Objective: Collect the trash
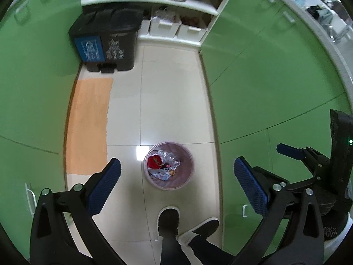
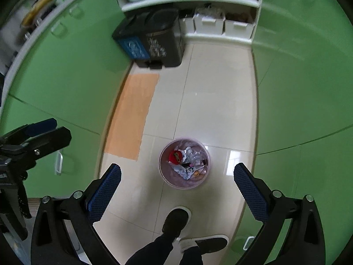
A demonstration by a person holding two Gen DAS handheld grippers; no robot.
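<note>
Both my grippers hang high over the floor with nothing in them: the left gripper (image 1: 176, 181) has its blue pads spread wide, and the right gripper (image 2: 177, 183) stands just as wide. Between the fingers of each, far below, sits the small round bin (image 1: 168, 165) on the pale floor tiles (image 1: 172, 101). It is a pinkish, see-through tub with a thin liner, and it holds trash (image 2: 187, 161): a red wrapper, a crumpled clear plastic bottle, scraps of white paper and foil, something small and orange-brown near the front rim. Just in front of the bin are my two dark shoes (image 2: 176, 223) with white soles, one ahead of the other. To the left of the bin an orange mat (image 1: 88, 123) lies along the green cabinets (image 1: 275, 77), which line both sides of the narrow floor. At the far end stands a black twin pedal bin (image 1: 106, 39) with a blue label, beside white shelves (image 1: 176, 6) holding white boxes.
</note>
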